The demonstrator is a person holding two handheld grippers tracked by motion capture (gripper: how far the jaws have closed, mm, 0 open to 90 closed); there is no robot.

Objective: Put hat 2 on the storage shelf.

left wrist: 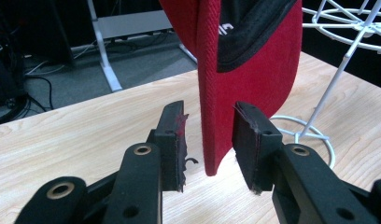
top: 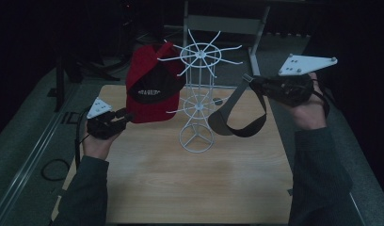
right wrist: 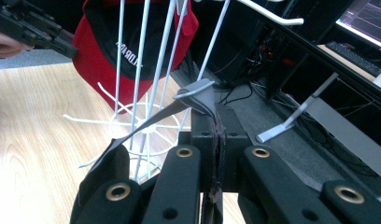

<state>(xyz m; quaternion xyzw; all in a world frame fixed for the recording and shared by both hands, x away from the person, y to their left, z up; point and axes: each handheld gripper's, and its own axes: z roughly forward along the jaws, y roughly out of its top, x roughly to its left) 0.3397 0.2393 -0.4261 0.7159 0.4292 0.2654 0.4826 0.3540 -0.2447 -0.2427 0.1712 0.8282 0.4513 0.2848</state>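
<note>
Standing in the middle of the wooden counter (top: 190,179) is a white wire rack (top: 198,101) with thin spokes at the top and a ring foot at the bottom. It is sitting between the two grippers, so its rods are crossing the right gripper view in front of the red cap (right wrist: 132,51). Behind the counter, a grey desk frame (top: 223,23) and dark cables on the floor are lying in shadow.

The red cap (top: 150,87) is hanging on the left side of the rack, on one of the upper spokes. It is red with a black front panel that is carrying small white letters, too small to read. Its brim is pointing down, and its lower edge is hanging just above the counter.

The left gripper (top: 126,117) is reaching to the cap from the left. In the left gripper view its jaws are standing partly open, with the red brim (left wrist: 212,116) hanging between them; the pads are not pressing on it.

The right gripper (top: 251,81) is being held higher, at the right of the rack. Its jaws are closed tightly on the back edge of a second cap (top: 235,117), grey and black, which is hanging down from them, brim low, just beside the rack. In the right gripper view the grey fabric (right wrist: 198,95) is pinched at the tips.
</note>
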